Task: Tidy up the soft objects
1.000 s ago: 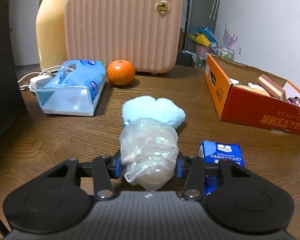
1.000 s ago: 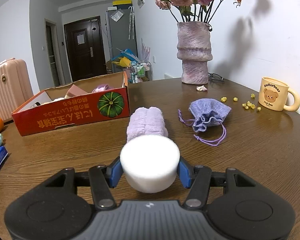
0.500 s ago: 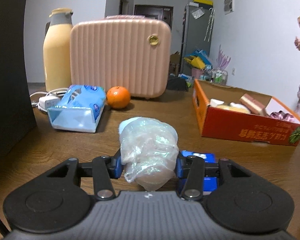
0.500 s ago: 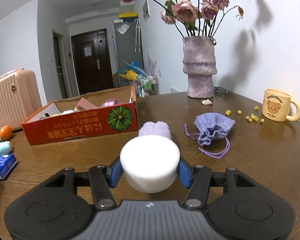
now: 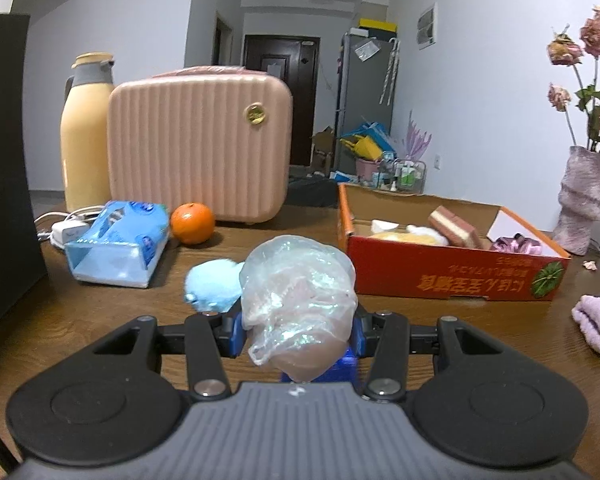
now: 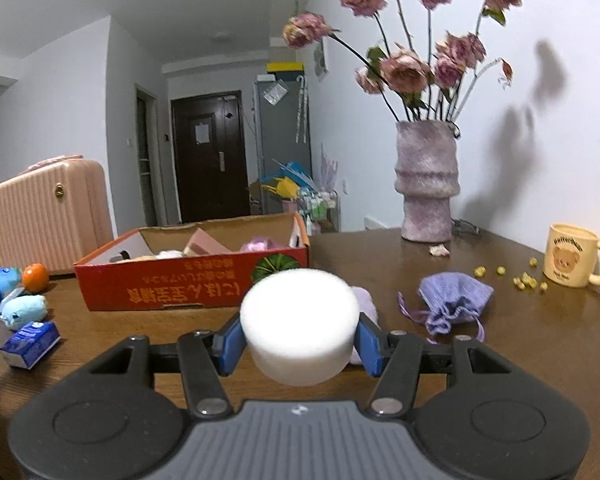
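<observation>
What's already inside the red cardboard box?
In the red cardboard box I can see a pink-and-cream layered block, a yellowish soft item, something white and a shiny purple scrunchie-like item. The near wall hides anything lower.

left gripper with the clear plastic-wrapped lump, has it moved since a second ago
Yes. The left gripper, shut on the clear plastic-wrapped lump, has swung right and tilted up: the red cardboard box now sits nearer the view's centre.
</observation>
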Available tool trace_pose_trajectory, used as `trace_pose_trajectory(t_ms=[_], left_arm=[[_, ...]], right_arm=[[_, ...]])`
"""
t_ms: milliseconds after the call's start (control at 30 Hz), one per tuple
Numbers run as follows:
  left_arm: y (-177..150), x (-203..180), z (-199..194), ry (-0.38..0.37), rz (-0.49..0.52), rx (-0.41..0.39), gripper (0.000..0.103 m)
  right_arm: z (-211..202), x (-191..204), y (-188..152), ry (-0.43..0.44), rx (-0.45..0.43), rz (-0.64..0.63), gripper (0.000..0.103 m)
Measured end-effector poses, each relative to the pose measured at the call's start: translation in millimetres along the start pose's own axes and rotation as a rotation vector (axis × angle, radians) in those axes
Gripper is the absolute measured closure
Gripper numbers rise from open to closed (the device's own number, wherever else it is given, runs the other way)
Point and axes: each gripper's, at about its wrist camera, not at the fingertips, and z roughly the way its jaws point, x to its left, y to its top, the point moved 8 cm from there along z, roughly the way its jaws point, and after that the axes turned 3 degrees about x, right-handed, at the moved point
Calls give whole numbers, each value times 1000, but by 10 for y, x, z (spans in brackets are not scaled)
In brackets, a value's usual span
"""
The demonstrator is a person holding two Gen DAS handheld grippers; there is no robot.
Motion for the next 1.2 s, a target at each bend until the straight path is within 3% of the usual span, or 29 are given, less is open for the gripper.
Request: trace_pose_trajectory(t_ms=[600, 1200], left_arm=[[148, -606, 19, -60, 12, -47, 55], [486, -862, 286, -78, -26, -100, 55]], right_arm=[[187, 367, 191, 40, -88, -56, 47], [626, 675, 448, 90, -131, -36, 47]])
